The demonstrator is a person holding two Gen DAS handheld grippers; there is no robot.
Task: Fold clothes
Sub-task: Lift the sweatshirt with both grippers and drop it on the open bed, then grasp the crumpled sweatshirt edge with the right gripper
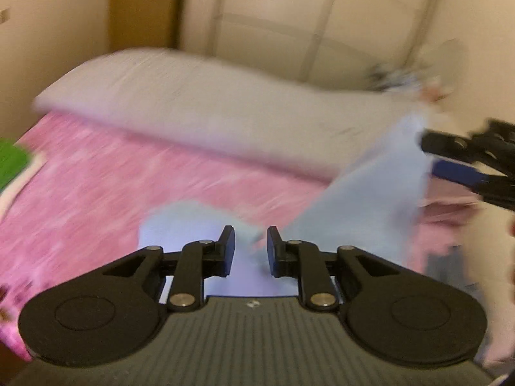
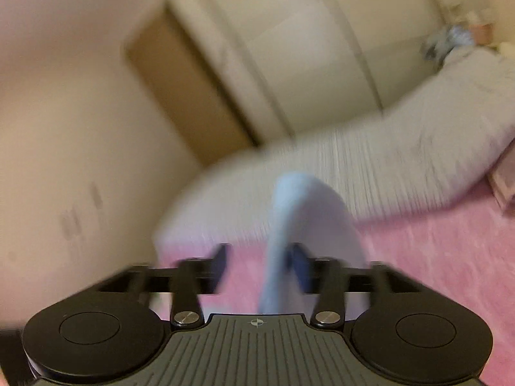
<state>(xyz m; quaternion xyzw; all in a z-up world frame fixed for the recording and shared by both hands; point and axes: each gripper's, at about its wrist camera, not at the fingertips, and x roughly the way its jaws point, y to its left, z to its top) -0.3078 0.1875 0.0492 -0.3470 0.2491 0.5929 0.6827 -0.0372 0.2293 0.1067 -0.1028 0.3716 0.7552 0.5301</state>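
both frames are blurred. left gripper [image 1: 251, 251] sits with its jaws a narrow gap apart, pale blue cloth [image 1: 363, 199] lying between and beneath them; whether they pinch it i cannot tell. right gripper [image 2: 259, 268] has its jaws parted, the cloth [image 2: 309, 215] draped over its right finger and rising in a fold. cloth stretches up above the pink bedspread [image 1: 128, 173], near a white pillow [image 1: 206, 103].
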